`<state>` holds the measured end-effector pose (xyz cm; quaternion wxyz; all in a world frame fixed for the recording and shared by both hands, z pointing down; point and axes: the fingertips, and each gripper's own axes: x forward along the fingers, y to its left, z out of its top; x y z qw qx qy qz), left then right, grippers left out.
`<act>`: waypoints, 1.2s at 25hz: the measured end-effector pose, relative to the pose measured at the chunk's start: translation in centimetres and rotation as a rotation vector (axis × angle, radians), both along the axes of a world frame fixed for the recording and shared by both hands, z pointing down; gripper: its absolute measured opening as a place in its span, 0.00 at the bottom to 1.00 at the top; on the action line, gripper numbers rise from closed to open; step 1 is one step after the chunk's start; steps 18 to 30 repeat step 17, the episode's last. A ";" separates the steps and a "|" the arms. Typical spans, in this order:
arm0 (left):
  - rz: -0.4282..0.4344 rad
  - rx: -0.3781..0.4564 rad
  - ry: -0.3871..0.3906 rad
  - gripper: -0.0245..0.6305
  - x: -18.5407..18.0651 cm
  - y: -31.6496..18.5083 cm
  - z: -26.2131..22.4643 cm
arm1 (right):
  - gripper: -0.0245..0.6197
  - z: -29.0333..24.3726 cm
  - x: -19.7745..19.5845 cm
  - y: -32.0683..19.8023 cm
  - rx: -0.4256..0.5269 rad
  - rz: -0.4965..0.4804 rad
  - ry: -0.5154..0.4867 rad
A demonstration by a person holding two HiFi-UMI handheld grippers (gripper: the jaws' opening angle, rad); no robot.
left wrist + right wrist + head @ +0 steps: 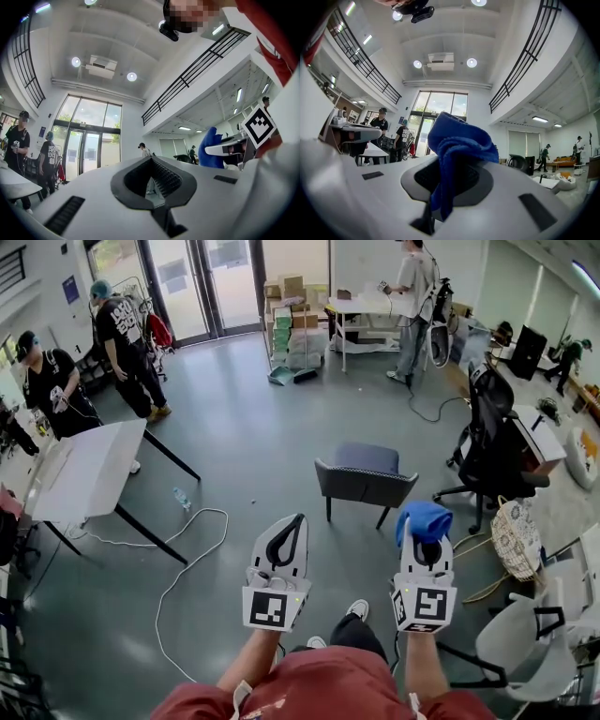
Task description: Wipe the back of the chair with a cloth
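1. The person in a red shirt holds both grippers out in front, over a grey floor.
2. The left gripper (298,521) has its two white fingers brought together at the tips. Nothing sits between the ridged dark pads (165,179), and only the room shows through the gap behind the tips.
3. The right gripper (427,547) is clamped on a crumpled bright blue cloth (424,519). The cloth bunches up above the fingers, and a fold hangs down between them in the right gripper view (457,145).
4. The low dark grey armchair with a blue-grey seat cushion (364,479) stands on thin legs ahead of the grippers. Its broad back panel is turned toward the person.
5. The cloth is held in the air on the near side of that chair, clear of the back and not touching it.
6. To the right of the armchair is a black office chair on castors (492,442), with a pale wicker basket (516,538) nearer the person.
7. A white table with black slanted legs (89,470) stands at the left. A thin white cable (187,563) loops over the floor between it and the left gripper.
8. A small clear plastic bottle (182,499) lies on the floor near the table's leg.
9. Two people in black T-shirts (122,343) stand by the glass doors at the far left, and another person (412,296) stands at a white trolley table at the back.
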<state>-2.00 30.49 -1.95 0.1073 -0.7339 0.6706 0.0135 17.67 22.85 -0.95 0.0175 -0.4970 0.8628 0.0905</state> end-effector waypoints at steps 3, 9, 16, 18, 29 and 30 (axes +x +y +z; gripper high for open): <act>-0.004 -0.004 -0.002 0.05 0.2 0.1 -0.1 | 0.13 -0.1 0.3 0.0 0.007 0.000 0.011; 0.005 -0.007 -0.010 0.05 0.9 -0.1 0.0 | 0.13 0.1 0.6 0.0 0.006 -0.004 0.014; 0.009 -0.003 -0.012 0.05 1.3 0.0 -0.2 | 0.13 -0.2 1.3 0.3 0.003 0.003 0.003; 0.008 -0.001 -0.014 0.05 1.4 0.0 -0.3 | 0.13 -0.3 1.4 0.3 0.006 0.004 0.003; 0.008 -0.001 -0.014 0.05 1.4 0.0 -0.3 | 0.13 -0.3 1.4 0.3 0.006 0.004 0.003; 0.008 -0.001 -0.014 0.05 1.4 0.0 -0.3 | 0.13 -0.3 1.4 0.3 0.006 0.004 0.003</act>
